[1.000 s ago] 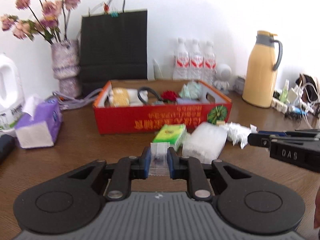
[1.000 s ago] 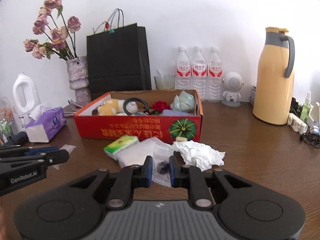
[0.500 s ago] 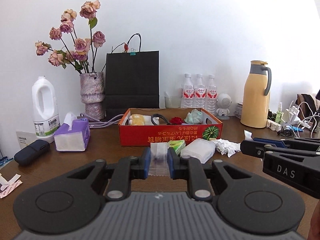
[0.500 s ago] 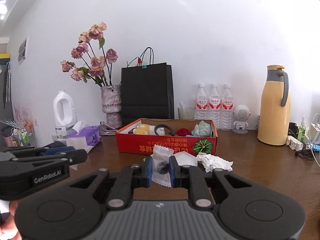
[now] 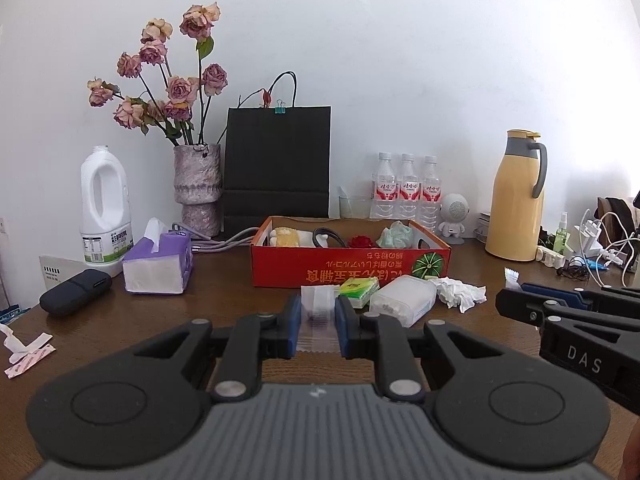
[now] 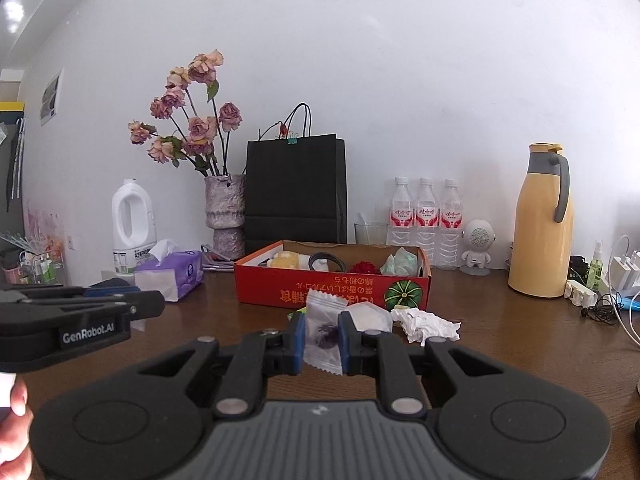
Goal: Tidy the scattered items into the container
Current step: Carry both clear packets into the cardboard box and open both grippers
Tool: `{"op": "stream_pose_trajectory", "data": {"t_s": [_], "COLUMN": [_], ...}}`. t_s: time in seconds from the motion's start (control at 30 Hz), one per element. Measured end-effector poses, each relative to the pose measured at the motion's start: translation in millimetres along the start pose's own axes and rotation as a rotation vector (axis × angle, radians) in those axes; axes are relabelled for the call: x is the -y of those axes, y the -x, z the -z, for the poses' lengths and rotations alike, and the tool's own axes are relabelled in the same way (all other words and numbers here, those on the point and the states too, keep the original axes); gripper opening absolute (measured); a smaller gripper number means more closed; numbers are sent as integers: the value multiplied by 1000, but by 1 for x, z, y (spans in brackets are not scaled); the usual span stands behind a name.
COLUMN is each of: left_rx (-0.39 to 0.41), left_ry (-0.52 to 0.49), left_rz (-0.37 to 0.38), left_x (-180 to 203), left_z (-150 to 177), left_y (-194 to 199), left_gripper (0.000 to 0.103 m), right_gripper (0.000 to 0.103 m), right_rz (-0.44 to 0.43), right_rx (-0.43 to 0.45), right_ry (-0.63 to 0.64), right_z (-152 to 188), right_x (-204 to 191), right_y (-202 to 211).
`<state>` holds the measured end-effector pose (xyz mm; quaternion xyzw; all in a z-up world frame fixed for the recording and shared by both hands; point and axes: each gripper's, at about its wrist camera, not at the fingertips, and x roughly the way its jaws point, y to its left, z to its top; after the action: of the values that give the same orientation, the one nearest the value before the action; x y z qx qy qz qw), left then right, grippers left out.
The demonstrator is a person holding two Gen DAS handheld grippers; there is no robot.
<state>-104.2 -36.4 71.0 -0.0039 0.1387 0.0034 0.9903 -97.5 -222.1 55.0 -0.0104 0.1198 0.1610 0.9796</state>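
Both tongs have drawn back level, left tongs point(image 5: 318, 322) and right tongs point(image 6: 322, 338) each gripping sachets.

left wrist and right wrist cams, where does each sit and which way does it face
Left wrist: sits on the left gripper, faces across the table at the red box; its fingers pinch a clear packet; right gripper juts in.
Right wrist: sits on the right gripper, same heading; pinches a candy packet; left gripper and a hand show.
Shared: box, black bag, crumpled tissue.
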Motion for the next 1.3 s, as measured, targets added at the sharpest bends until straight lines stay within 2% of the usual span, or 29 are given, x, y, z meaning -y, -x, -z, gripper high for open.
{"op": "stream_pose_trajectory", "data": {"t_s": [0.13,0.3,0.37,0.5,0.57,0.63,0.7,0.77,0.83,0.9,0.97,1.0,1.03,1.13,1.17,1.2,1.3], "left_rx": [14,-18,-29,-128,-197,-291,-433,-548,-648,-725,-748,-750,-757,-778,-785,-785,-784], "left_ry": [-11,-22,-33,-13,6,26,50,62,33,14,5,8,16,59,71,83,84], "left_rz": [49,130,125,138,154,201,229,225,222,226,206,196,202,235,235,231,220], "left_x": [5,22,29,34,34,35,37,41,48,55,59,60,58,48,44,40,30], "left_z": [-22,-68,-89,-127,-138,-142,-139,-130,-118,-107,-102,-101,-101,-103,-106,-110,-127], "left_y": [-52,-161,-207,-291,-325,-358,-392,-422,-448,-469,-480,-483,-485,-487,-486,-485,-476], "left_gripper": [19,19,19,19,19,19,19,19,19,19,20,24,33,42,43,44,58], "right_gripper": [16,16,16,16,16,16,16,16,16,16,16,18,18,17,22,31,39], "right_rz": [10,20,11,34,43,43,32,-27,-48,-29,5,31,51,65,64,65,60], "right_rx": [-7,-29,-50,-114,-190,-289,-441,-591,-746,-862,-936,-949,-955,-946,-946,-945,-934], "right_ry": [-6,-64,-115,-150,-136,-155,-188,-228,-228,-212,-180,-171,-157,-144,-155,-166,-193], "right_z": [-21,-63,-82,-116,-129,-140,-146,-146,-139,-127,-114,-109,-106,-103,-104,-106,-120], "right_x": [17,57,79,112,123,136,150,161,164,161,156,156,155,157,158,159,161], "right_y": [-43,-131,-174,-248,-284,-318,-356,-393,-429,-454,-470,-475,-478,-478,-477,-476,-468]}}
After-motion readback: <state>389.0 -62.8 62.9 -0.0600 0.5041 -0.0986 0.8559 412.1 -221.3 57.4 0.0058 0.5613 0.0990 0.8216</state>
